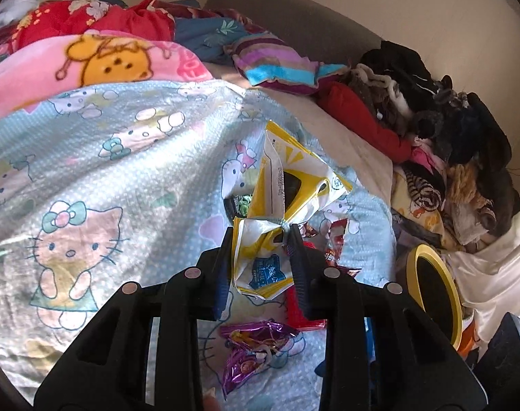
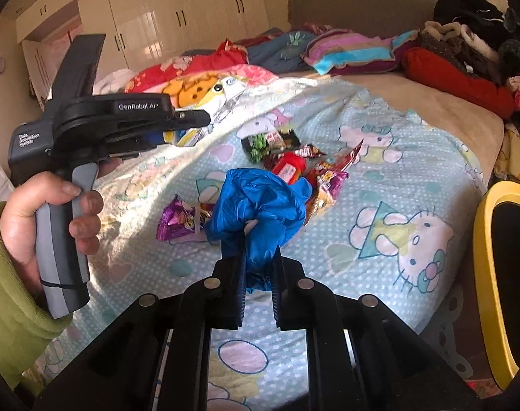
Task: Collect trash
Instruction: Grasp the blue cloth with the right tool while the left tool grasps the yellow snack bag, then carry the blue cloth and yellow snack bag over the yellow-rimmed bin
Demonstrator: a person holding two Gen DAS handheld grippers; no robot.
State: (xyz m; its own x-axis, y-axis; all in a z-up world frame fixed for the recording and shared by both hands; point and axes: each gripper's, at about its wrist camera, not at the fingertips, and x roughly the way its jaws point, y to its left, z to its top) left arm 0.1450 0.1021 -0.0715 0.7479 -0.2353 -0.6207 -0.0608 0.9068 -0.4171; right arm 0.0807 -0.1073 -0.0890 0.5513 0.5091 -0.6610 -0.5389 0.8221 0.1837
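Observation:
My left gripper [image 1: 262, 236] is shut on a crumpled yellow-and-white wrapper [image 1: 287, 171], held up over the Hello Kitty bedsheet [image 1: 105, 171]. In the right wrist view a hand in a green sleeve holds that left gripper [image 2: 188, 120] at the left, above the bed. My right gripper [image 2: 258, 246] is shut on a crumpled blue glove [image 2: 260, 198], also lifted off the sheet. Loose trash lies on the bed beneath: a purple foil wrapper [image 1: 256, 349] [image 2: 181, 219], red snack wrappers [image 1: 335, 239] [image 2: 328, 185], a red tube [image 2: 289, 166] and a green-black packet [image 2: 260, 144].
A yellow-rimmed bin [image 1: 431, 294] [image 2: 489, 274] stands at the bed's right side. Dark clothes [image 1: 448, 120] are piled along the right of the bed. Pillows and blankets [image 1: 88, 61] lie near the headboard [image 2: 362, 3]. Wardrobes [image 2: 174, 17] line the far wall.

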